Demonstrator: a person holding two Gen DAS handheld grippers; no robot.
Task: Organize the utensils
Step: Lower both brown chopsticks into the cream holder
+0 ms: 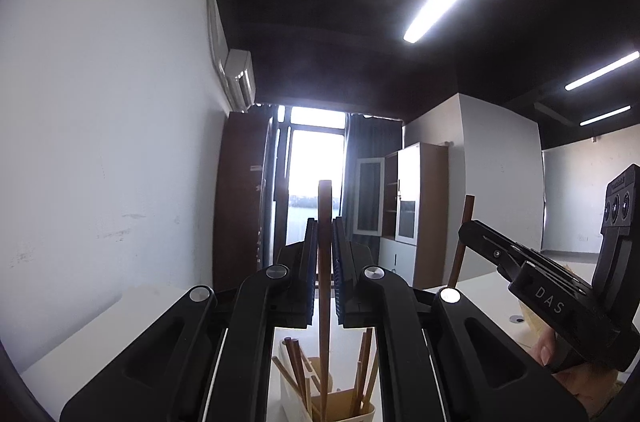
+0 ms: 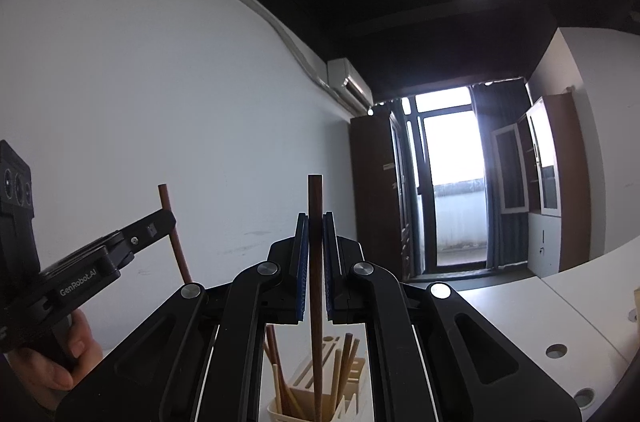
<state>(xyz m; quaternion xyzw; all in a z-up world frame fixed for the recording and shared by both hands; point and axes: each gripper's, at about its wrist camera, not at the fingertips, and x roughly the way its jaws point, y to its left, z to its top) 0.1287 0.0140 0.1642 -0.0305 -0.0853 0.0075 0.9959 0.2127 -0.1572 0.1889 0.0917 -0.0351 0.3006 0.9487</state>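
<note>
In the left wrist view my left gripper is shut on a brown wooden chopstick held upright. Its lower end reaches down into a cream utensil holder that has several chopsticks standing in it. At the right, my right gripper grips a darker chopstick. In the right wrist view the right gripper is shut on that dark brown chopstick, upright over the same holder. The left gripper shows at the left with its chopstick.
The holder stands on a white table with round cable holes. A white wall runs along the left. Brown cabinets and a bright window door lie beyond. A hand holds the left gripper's handle.
</note>
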